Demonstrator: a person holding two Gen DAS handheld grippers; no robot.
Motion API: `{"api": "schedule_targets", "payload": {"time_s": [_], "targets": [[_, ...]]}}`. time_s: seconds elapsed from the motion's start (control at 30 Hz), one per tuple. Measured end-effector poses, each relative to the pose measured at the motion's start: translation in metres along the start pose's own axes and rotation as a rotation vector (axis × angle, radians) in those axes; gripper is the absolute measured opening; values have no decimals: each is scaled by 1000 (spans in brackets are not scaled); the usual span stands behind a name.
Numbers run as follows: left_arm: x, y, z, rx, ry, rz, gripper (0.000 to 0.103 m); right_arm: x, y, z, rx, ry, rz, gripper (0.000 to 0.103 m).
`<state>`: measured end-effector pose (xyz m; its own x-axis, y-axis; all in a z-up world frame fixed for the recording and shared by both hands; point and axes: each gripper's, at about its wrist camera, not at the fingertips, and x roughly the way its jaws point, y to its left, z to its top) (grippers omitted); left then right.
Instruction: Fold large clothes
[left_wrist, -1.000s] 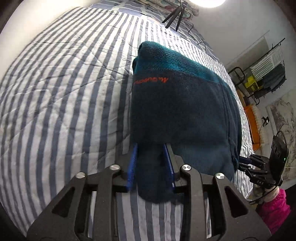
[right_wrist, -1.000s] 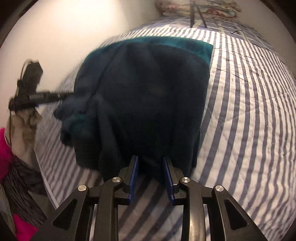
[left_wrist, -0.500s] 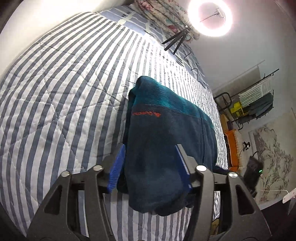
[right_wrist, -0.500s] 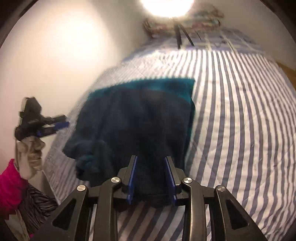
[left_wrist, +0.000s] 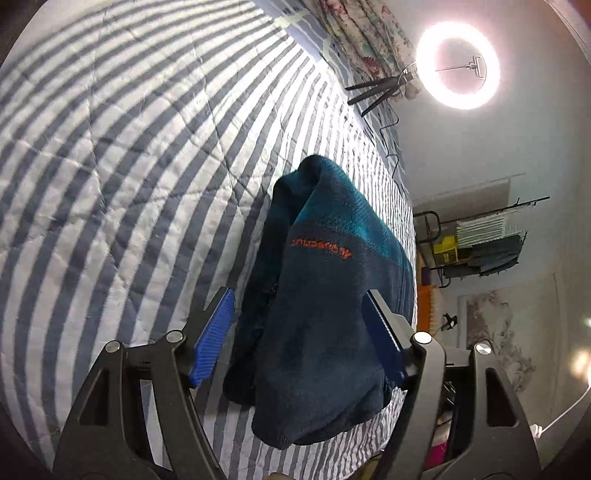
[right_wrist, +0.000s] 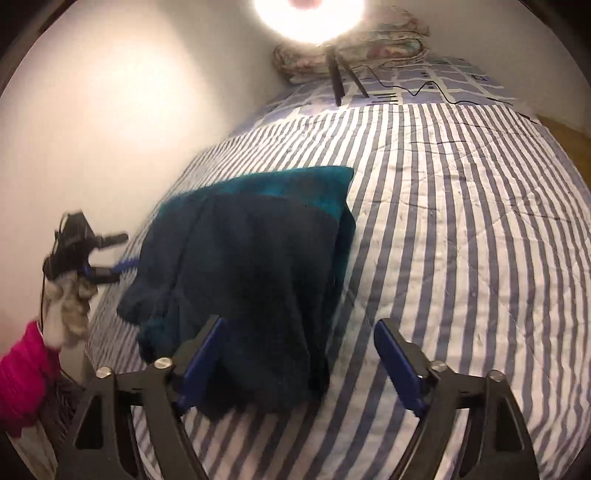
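My left hand-held gripper (left_wrist: 299, 338) and right hand-held gripper (right_wrist: 303, 360) have just been opening, pads clear of the folded fleece (right_wrist: 258, 266) lying on the striped bed (right_wrist: 461, 240); I should withdraw straight back, snagging no layer.

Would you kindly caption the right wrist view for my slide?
Open right tool over a folded navy fleece on a striped bed.

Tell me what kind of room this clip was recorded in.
Most likely a bedroom: a bed under a striped quilt, a floral bundle of bedding at its head, and a laundry rack by the wall.
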<state>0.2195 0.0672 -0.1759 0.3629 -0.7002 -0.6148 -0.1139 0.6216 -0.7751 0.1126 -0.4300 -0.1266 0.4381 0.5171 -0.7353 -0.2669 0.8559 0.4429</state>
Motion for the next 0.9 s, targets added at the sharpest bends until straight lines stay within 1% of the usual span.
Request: {"api": "schedule_targets", "payload": {"time_s": [0.07, 0.13, 0.2, 0.27, 0.3, 0.4, 0.5, 0.57, 0.67, 0.8, 0.83, 0.87, 0.9], "targets": [[9, 4, 1, -23, 29, -31, 73, 11, -4, 3, 29, 15, 22, 85], [15, 9, 1, -56, 47, -72, 73, 23, -13, 7, 76, 28, 71, 85], [21, 14, -1, -80, 59, -106, 73, 33, -22, 10, 143, 32, 147, 85], [28, 14, 2, -68, 68, -108, 73, 39, -30, 11, 190, 34, 210, 85], [32, 13, 2, -54, 75, -93, 73, 45, -35, 12, 216, 37, 236, 85], [43, 15, 5, -41, 89, -75, 73, 55, -45, 11, 258, 46, 259, 85], [54, 20, 10, -53, 109, -108, 73, 70, -50, 12, 296, 58, 319, 84], [59, 24, 10, -53, 113, -123, 73, 76, -45, 12, 280, 64, 341, 84], [64, 23, 14, -42, 115, -138, 73, 81, -34, 13, 246, 73, 335, 84], [68, 17, 14, -35, 107, -144, 73, 82, -26, 12, 249, 73, 342, 83], [67, 16, 13, -33, 104, -147, 72, 85, -24, 14, 246, 75, 339, 79], [66, 17, 12, -37, 108, -154, 68, 84, -22, 13, 241, 79, 338, 74], [66, 18, 10, -45, 113, -161, 68, 80, -22, 8, 237, 82, 340, 72]]}}
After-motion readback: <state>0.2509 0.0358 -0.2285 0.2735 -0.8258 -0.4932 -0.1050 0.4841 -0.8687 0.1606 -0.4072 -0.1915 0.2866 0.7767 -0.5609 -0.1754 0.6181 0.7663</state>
